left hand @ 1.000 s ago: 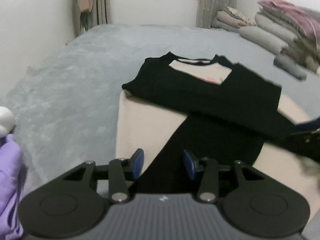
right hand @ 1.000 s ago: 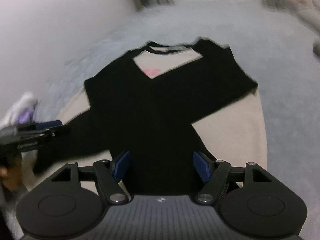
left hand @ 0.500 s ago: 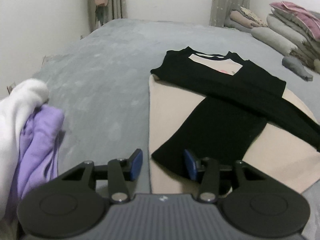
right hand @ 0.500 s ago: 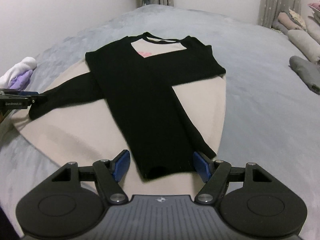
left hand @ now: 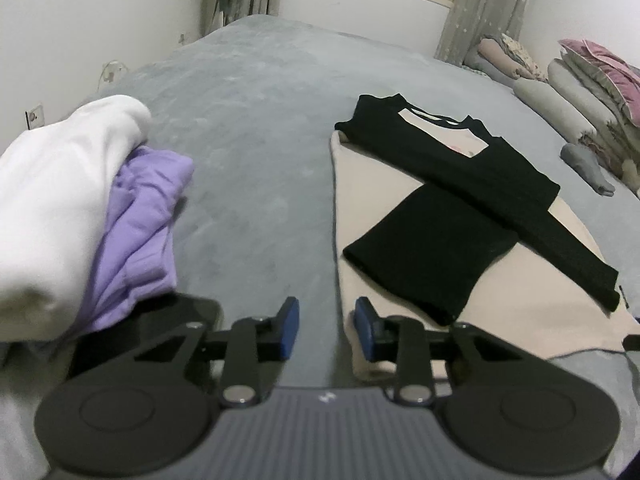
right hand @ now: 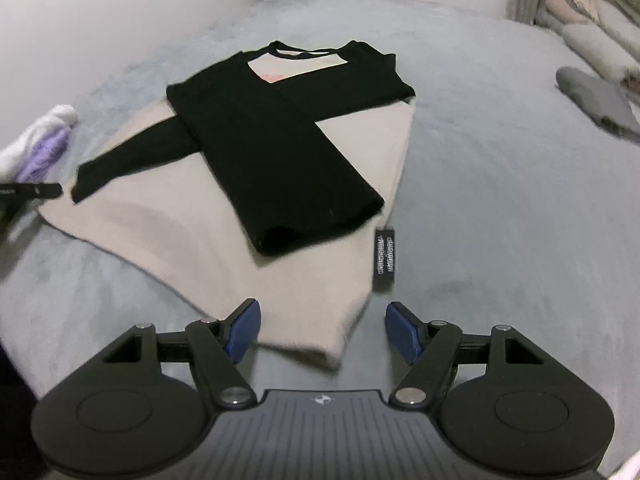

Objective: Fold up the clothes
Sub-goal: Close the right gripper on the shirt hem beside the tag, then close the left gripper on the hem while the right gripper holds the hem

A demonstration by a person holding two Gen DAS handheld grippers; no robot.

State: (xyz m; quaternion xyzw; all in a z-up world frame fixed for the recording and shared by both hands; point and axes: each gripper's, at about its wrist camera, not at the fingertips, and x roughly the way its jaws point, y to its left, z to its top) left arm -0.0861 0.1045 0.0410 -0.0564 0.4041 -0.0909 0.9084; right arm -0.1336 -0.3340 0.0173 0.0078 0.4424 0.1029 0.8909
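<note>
A beige and black top (left hand: pixel 432 236) (right hand: pixel 256 148) lies flat on the grey bed, both black sleeves folded across its beige body. My left gripper (left hand: pixel 327 328) is open and empty, low at the garment's near left corner; its right finger (left hand: pixel 365 330) is over the beige hem. My right gripper (right hand: pixel 322 332) is open and empty, just short of the garment's near right corner, below a black label (right hand: pixel 385 258). The left gripper's tip (right hand: pixel 32 191) shows at the left edge of the right wrist view.
A white and purple pile of clothes (left hand: pixel 92 208) (right hand: pixel 40 142) lies left of the garment. Folded bedding and pillows (left hand: pixel 576 80) are stacked at the far right, with a grey folded item (left hand: pixel 586 162) (right hand: pixel 596 100) in front. A wall and window stand behind the bed.
Both grippers have let go of the sleeves and pulled back toward the garment's near hem corners. The sleeves now lie folded across the body. The left view swung left, showing the clothes pile.
</note>
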